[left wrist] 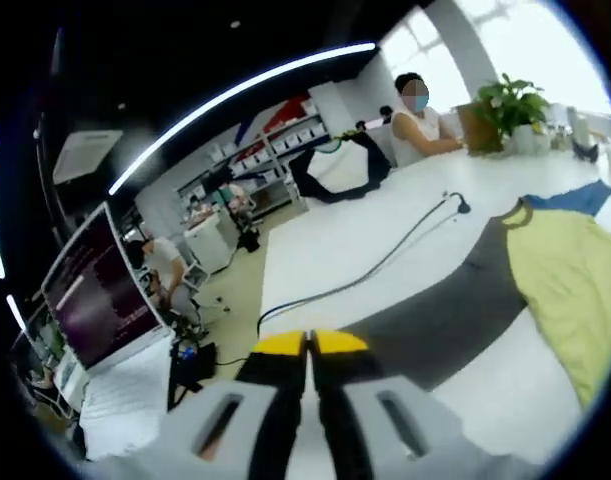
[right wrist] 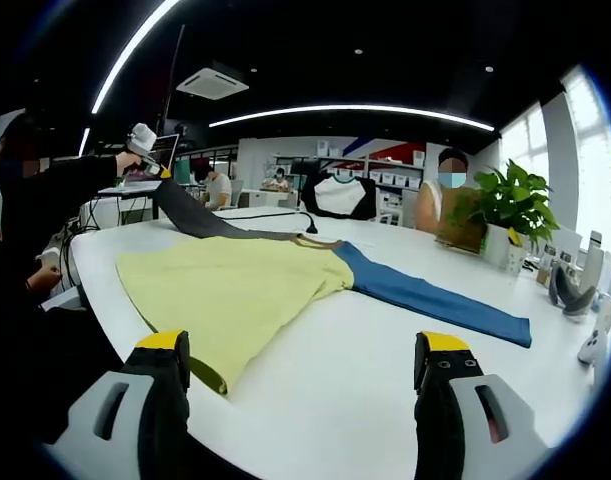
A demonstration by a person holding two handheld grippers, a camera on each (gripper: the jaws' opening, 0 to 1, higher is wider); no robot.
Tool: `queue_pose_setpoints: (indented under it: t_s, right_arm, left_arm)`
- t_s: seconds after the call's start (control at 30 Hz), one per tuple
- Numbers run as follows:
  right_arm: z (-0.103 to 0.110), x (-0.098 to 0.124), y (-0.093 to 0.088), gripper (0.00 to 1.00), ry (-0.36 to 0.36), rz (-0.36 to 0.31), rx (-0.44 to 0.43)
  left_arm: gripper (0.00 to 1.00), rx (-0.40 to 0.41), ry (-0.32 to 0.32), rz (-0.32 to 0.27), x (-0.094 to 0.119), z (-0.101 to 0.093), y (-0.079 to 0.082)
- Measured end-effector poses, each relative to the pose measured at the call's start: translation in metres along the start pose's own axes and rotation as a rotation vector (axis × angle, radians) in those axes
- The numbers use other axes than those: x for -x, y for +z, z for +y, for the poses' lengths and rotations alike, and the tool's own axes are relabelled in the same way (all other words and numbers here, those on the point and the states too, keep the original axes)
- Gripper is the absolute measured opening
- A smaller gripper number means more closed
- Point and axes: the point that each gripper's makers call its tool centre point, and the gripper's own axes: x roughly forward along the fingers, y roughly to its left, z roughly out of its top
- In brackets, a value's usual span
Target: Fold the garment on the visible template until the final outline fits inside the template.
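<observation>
White table (right wrist: 345, 370) across the lower half of the right gripper view, wide and glossy. On it, a shirt (right wrist: 235, 285) with a yellow body left of centre, a blue sleeve (right wrist: 435, 300) stretched flat toward the right, and a grey sleeve (right wrist: 200, 218) lifted off the table toward the upper left. Left gripper (right wrist: 145, 140) at the upper left of that view, held up by a dark-sleeved arm, at the raised end of the grey sleeve.

In the left gripper view, left gripper (left wrist: 309, 345) at bottom centre, yellow-tipped jaws pressed together, grey sleeve (left wrist: 455, 310) running from just beyond the tips toward the yellow body (left wrist: 575, 280) at the right edge; whether cloth sits between the jaws, impossible to tell. Black cable (left wrist: 375, 265) curving over the table through the middle.

Right gripper (right wrist: 303, 355) at the bottom of its own view, jaws spread wide, nothing between them, yellow hem just beside the left tip.

Potted plant (right wrist: 510, 210) at the right, far end of the table. Seated person (right wrist: 445, 205) beside it. Black-and-white shirt (right wrist: 337, 195) propped at the far centre. Long curved ceiling lights (right wrist: 355, 112) across the dark ceiling, shelves and desks along the back wall, bright windows on the right.
</observation>
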Motion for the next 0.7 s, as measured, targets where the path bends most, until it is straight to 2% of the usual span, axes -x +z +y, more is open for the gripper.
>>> queue_pose_setpoints:
  t_s: [0.1,0.33,0.4,0.47,0.57,0.7]
  right_arm:
    - [0.000,0.001,0.000,0.96,0.000,0.001,-0.002]
    - [0.001,0.000,-0.002,0.96,0.005,0.006,-0.001]
    - [0.001,-0.001,-0.001,0.96,0.006,0.006,0.000]
    - [0.001,-0.001,-0.001,0.96,0.005,0.009,0.001]
    - [0.001,-0.002,0.000,0.96,0.004,0.011,0.001]
    - [0.003,-0.003,0.000,0.96,0.007,0.014,0.004]
  left_arm:
    - [0.01,0.010,0.012,0.024,-0.007,0.005,-0.009]
    - [0.01,-0.020,0.054,0.097,-0.028,0.014,-0.039]
    - [0.01,-0.033,0.058,0.120,-0.035,0.015,-0.046]
    - [0.01,-0.080,0.080,0.160,-0.038,0.016,-0.054]
    - [0.01,-0.052,0.067,0.177,-0.043,0.008,-0.062]
    - [0.01,-0.082,0.085,0.216,-0.051,0.011,-0.073]
